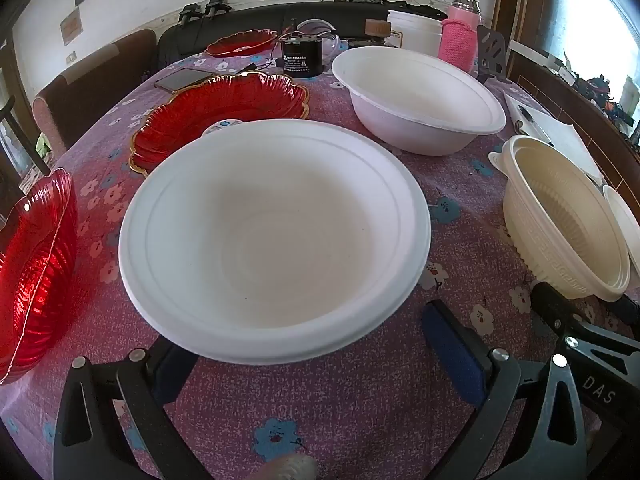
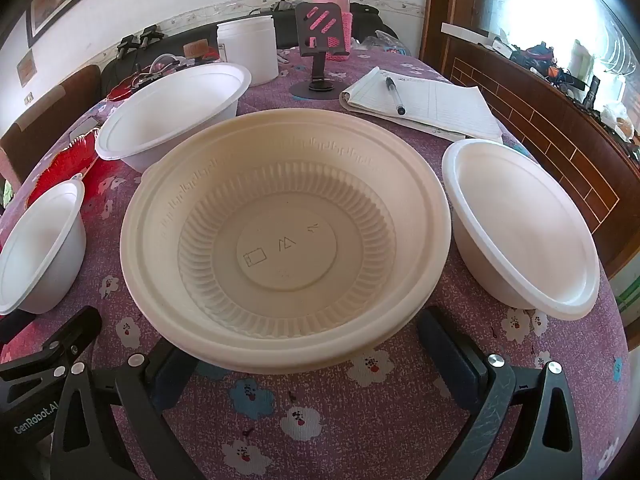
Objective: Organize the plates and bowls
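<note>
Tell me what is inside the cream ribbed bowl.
The cream ribbed bowl holds nothing: only moulded marks show on its bare bottom. A second rim peeks out beneath it, so it seems nested in another bowl, whose inside is covered.

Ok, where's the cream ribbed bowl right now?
The cream ribbed bowl sits centre in the right wrist view, between a white bowl and a smaller white bowl, on the floral tablecloth.

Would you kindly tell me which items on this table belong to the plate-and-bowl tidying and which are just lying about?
Belong to the job:
- white bowls
- ribbed cream bowl
- red glass plates

Just lying about:
- notebook and pen
- pink bottle
- white jar
- phone stand
</note>
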`<state>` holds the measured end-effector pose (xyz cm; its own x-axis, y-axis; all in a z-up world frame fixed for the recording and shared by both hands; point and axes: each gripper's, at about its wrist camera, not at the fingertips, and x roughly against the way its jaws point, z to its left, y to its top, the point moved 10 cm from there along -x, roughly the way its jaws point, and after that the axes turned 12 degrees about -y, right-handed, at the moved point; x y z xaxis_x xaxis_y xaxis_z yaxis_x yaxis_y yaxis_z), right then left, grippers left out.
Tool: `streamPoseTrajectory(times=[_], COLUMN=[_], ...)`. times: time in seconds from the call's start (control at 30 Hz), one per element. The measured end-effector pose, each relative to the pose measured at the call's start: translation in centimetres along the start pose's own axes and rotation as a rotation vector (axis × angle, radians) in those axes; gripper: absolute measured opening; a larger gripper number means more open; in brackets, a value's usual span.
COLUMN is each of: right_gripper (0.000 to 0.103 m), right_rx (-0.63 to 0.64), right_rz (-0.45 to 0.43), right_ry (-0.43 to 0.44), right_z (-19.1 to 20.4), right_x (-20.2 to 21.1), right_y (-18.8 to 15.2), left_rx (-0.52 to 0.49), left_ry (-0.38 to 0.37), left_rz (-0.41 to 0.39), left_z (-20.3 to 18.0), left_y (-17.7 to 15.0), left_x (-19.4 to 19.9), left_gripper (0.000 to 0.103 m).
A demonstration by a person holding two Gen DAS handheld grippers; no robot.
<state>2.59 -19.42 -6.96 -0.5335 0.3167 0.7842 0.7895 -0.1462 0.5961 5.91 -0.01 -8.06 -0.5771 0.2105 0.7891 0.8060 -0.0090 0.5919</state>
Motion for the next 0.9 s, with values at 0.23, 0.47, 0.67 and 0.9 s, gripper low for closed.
streamPoseTrajectory(times=[0.23,0.47,0.67,0.9], right_gripper=[0.102,0.102,0.102,0.102], right_rx=[0.001,-0.002,0.0,0.011], right_rz=[0.002,0.001,0.002,0.004], right_ry=[-0.001,-0.002,0.0,0.019], right_z=[0.0,0.0,0.1,0.0], right_x=[0.0,0.0,-0.1,0.1], right_y=[0.0,0.0,0.0,0.0], left_rx=[-0.002,-0.001,-0.012,-0.077], left_ry=[0.004,0.004,-0.006,-0.054], left_rz=[0.003,0.003,0.021,0.062], left_z=[0.0,0.0,0.8,0.2], left_y=[0.0,0.0,-0.1,-1.2], left_x=[0.0,0.0,0.1,0.6], left_gripper=[0.103,0.103,0.103,0.103])
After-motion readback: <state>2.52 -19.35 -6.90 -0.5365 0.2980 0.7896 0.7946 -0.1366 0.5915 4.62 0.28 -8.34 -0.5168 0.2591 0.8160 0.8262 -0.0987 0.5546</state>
